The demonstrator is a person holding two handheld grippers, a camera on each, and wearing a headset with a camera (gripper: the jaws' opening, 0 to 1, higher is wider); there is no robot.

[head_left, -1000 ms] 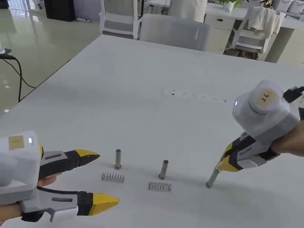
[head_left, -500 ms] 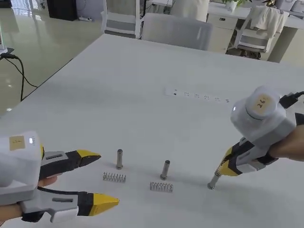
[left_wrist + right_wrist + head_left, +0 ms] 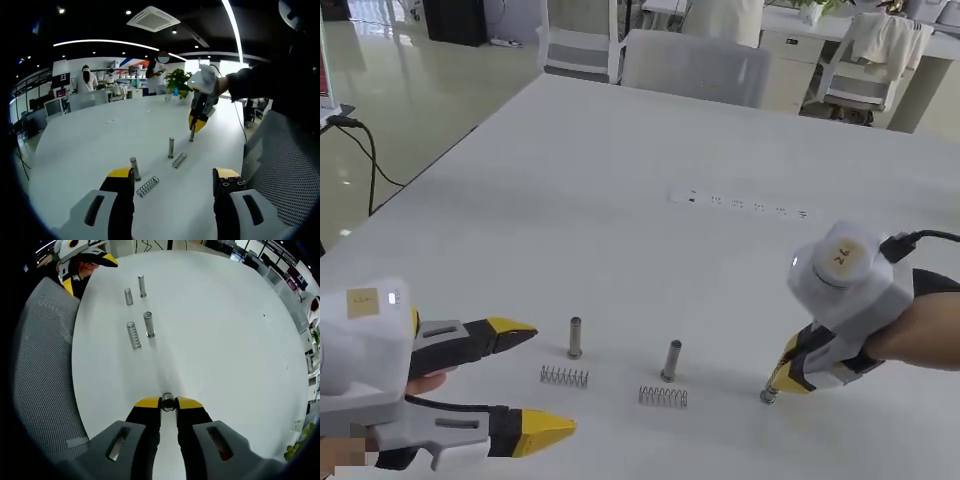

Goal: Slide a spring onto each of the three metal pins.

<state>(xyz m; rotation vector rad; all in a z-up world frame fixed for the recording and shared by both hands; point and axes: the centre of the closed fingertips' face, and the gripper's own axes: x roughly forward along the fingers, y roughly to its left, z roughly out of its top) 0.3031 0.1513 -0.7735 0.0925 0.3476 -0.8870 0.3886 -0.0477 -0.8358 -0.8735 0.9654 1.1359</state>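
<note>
Right tongs [image 3: 780, 378] clamp a spring [image 3: 192, 134] onto the right pin [image 3: 767, 396], seemingly part seated. Left tongs [image 3: 550, 378] hover apart. Two loose springs [image 3: 564, 376] lie on the table [image 3: 620, 200] beside bare pins [image 3: 575, 337], not yet fitted.

Bright, even overhead light; sharp centres, perhaps slight fisheye-edge blur.

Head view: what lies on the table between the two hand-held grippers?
In the head view: the left pin and middle pin, both upright, with the left spring and middle spring lying loose beside them.
</note>
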